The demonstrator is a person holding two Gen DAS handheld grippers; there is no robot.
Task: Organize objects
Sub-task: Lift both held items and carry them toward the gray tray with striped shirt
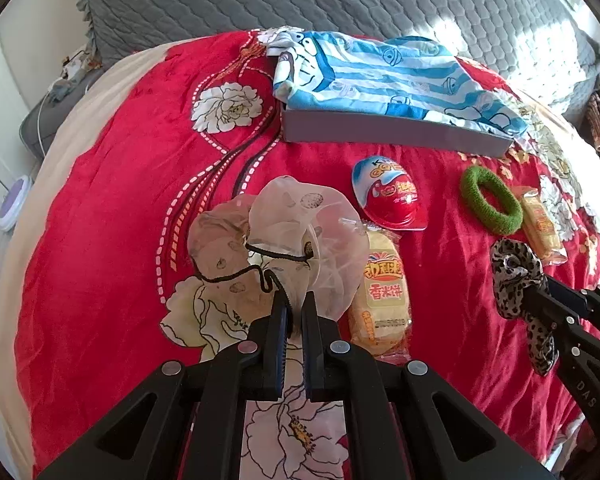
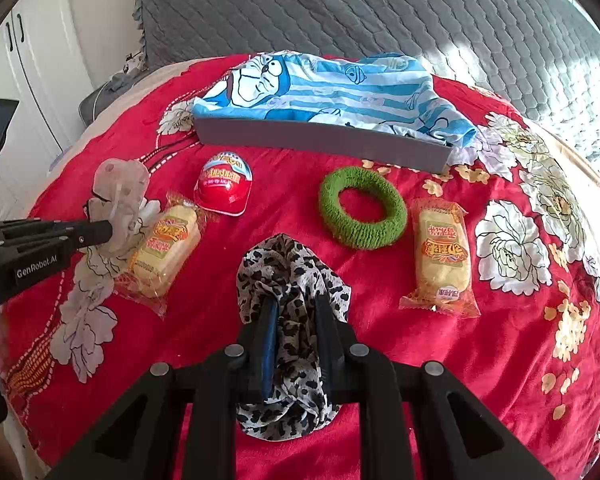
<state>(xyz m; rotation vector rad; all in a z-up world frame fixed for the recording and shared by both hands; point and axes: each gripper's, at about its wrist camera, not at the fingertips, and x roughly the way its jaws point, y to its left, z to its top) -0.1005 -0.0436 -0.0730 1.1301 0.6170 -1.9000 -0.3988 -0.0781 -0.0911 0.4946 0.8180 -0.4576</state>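
Left gripper [image 1: 294, 304] pinches sheer scrunchie [image 1: 284, 232], right gripper [image 2: 296, 312] pinches leopard scrunchie [image 2: 288, 276], lower centre; both soft, light, floppy; grab bunched fabric.

Sheer gauzy scrunchie [image 1: 300, 236], fuzzy green scrunchie [image 2: 362, 213], thin leopard-print cloth [image 2: 292, 280], glossy plastic egg [image 1: 390, 196], crinkly clear snack wrappers [image 2: 442, 256], plush red blanket [image 1: 112, 200].

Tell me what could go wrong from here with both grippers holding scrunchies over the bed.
The left gripper pinches only an edge of the sheer scrunchie, which hangs against a snack pack; lifting might drag the pack. The leopard scrunchie droops below the right gripper and could slip or snag. The gray box is draped with a blue cloth, so drops may land on the cloth instead.
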